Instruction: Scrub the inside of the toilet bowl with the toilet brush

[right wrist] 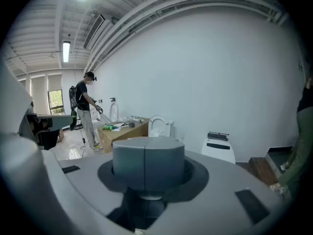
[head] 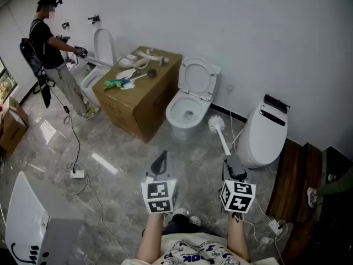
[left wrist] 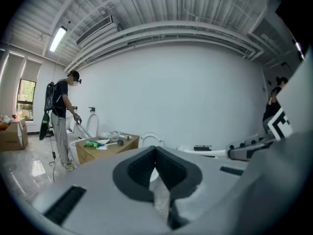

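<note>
The white toilet (head: pixel 187 108) stands against the wall with its lid up and its bowl (head: pixel 185 115) open. A white toilet brush (head: pixel 217 125) sticks up and to the left from my right gripper (head: pixel 233 163), which is shut on its handle; the bristle head hangs beside the bowl's right side, outside it. My left gripper (head: pixel 160 160) is shut and holds nothing, low over the floor in front of the toilet. In the left gripper view its jaws (left wrist: pixel 155 153) meet at the tip. In the right gripper view the jaws (right wrist: pixel 148 156) are pressed together, and the toilet (right wrist: pixel 159 126) shows beyond them.
A second toilet (head: pixel 267 131) with its lid down stands to the right. A cardboard box (head: pixel 142 93) bearing cleaning tools is left of the bowl. A person (head: pixel 55 57) works at another toilet (head: pixel 98 65) far left. A cable and power strip (head: pixel 77 174) lie on the floor; wooden steps (head: pixel 298 184) are on the right.
</note>
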The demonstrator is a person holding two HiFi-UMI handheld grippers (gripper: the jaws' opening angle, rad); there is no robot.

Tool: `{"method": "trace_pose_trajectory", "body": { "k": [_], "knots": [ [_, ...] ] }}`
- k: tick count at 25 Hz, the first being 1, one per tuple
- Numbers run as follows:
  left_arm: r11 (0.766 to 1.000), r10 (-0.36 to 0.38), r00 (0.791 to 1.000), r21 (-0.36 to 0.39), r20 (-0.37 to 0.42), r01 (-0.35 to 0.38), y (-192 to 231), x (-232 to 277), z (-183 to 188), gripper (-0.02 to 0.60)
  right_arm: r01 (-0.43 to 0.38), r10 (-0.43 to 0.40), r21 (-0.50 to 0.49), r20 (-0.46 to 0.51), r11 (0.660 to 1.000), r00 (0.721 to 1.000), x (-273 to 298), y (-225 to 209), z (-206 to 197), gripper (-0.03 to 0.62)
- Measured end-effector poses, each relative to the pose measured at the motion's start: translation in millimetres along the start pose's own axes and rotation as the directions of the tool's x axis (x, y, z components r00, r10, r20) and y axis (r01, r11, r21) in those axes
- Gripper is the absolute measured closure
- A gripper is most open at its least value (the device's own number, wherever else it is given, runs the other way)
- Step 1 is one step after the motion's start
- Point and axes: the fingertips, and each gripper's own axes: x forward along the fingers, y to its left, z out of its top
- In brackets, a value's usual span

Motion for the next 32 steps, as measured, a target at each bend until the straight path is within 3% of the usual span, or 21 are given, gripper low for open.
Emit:
{"method": "trace_pose_trajectory", "body": {
  "k": [16,32],
  "knots": [
    [1.0,0.009,1.0,-0.011,0.003,-0.009,9,5,0,0.58,-0.009,0.009,-0.005,-0.005,1.0,1.0,9,6,2,0.43],
    [1.0,-0.007,1.0,-0.009,-0.009,0.007,51,41,-2,0.58,-0.018,0.018,0.005,-0.008,1.0,1.0,51,41,13,0.43]
  ]
}}
